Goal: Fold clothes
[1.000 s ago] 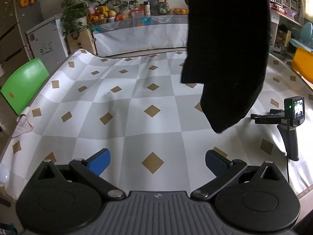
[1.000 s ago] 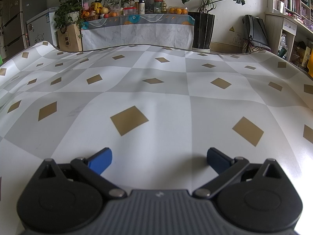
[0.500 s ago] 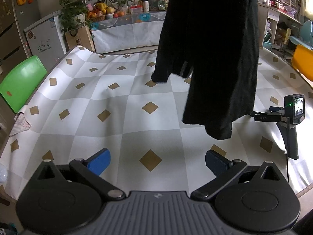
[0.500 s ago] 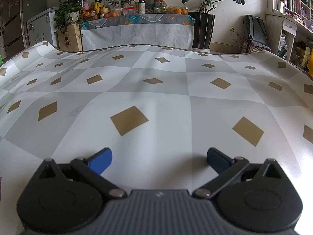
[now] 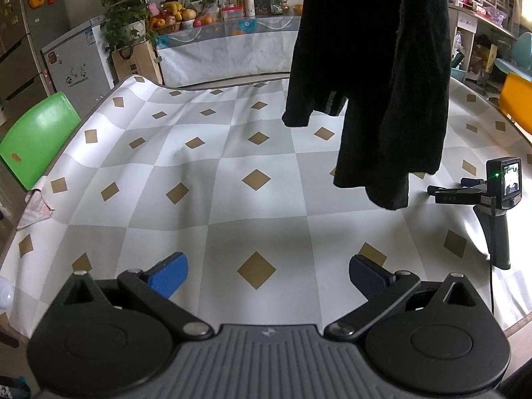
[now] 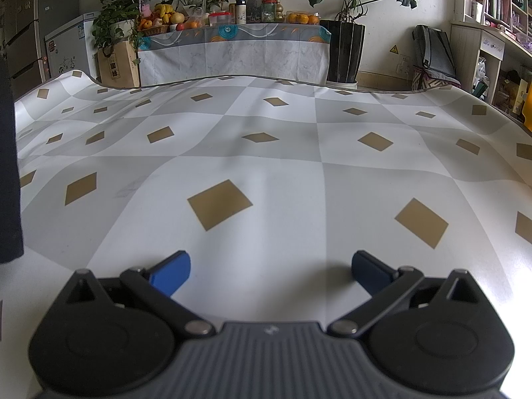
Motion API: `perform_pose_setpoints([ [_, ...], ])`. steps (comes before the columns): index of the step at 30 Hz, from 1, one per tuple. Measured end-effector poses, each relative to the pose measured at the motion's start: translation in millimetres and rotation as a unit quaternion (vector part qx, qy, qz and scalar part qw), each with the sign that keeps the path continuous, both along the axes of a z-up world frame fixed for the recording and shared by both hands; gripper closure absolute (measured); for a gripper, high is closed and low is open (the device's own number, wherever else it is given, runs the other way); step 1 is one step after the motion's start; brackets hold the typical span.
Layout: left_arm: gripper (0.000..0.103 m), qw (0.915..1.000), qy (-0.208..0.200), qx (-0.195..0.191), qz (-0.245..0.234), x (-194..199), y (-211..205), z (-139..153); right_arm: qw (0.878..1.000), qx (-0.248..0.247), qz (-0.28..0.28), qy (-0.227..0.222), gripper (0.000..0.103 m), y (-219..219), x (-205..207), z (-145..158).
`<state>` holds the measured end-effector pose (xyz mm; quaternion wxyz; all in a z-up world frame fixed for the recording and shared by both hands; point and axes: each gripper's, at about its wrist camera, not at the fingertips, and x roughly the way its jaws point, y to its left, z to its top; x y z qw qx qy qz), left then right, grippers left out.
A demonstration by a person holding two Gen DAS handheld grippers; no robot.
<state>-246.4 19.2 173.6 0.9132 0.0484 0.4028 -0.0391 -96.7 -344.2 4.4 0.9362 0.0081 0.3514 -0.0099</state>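
A black garment [image 5: 375, 76] hangs in the air over the far right part of the table in the left wrist view. Its top runs out of frame, so what holds it is hidden. One sleeve [image 5: 299, 99] dangles to the left, and the lower hem hangs just above the cloth. My left gripper [image 5: 267, 271] is open and empty, well short of the garment. My right gripper [image 6: 271, 267] is open and empty, low over the table. It also shows in the left wrist view as the right gripper [image 5: 445, 193] lying on the table beside the garment. A dark strip of the garment [image 6: 8, 166] fills the right wrist view's left edge.
The table carries a white and grey checked cloth [image 5: 232, 199] with tan diamonds. A green chair [image 5: 36, 136] stands at the left edge and a yellow one [image 5: 515, 99] at the right. Behind are a side table with fruit and jars [image 6: 232, 23] and a potted plant [image 6: 344, 53].
The black garment has swung left and come lower, and a sleeve now hangs free on its left. Its edge has entered the right wrist view. Both grippers stay open.
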Motion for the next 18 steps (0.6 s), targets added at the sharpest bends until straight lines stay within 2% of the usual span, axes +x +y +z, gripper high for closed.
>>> perform_pose_setpoints([
  [18,0.000,1.0000,0.002,0.002,-0.003,0.9,-2.4,0.0,1.000,0.000,0.000,0.000,0.000,-0.7,0.3,-0.8],
])
